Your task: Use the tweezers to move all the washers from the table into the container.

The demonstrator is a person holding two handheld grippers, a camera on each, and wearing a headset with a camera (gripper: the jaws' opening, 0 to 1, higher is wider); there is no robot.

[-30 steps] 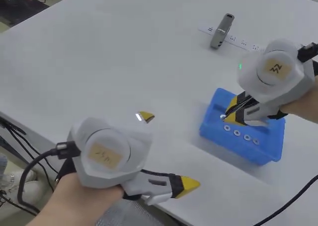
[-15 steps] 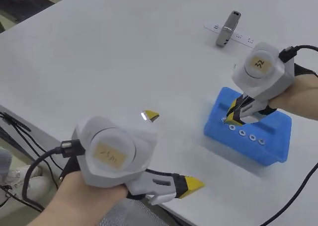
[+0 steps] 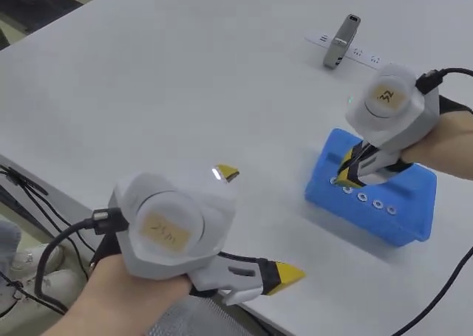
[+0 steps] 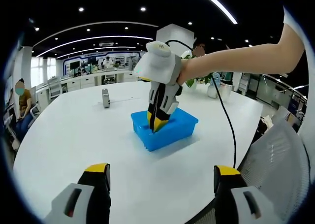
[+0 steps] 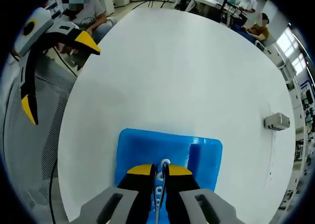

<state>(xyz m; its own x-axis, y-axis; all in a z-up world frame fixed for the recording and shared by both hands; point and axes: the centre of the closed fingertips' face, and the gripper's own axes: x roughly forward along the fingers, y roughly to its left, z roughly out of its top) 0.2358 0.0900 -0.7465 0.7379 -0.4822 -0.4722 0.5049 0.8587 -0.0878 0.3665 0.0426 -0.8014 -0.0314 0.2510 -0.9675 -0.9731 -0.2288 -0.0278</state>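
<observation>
tweezers sat pinched between the right gripper's pressed-together jaws, with their tips down inside the blue container and a washer just at the tip. head view showed more plainly a row of four washers lying inside the container. left gripper hovered with jaws spread wide and empty near the white table's edge, well apart from the container.

Four silver washers lie in a row inside the blue container, tweezers angled down over them
</observation>
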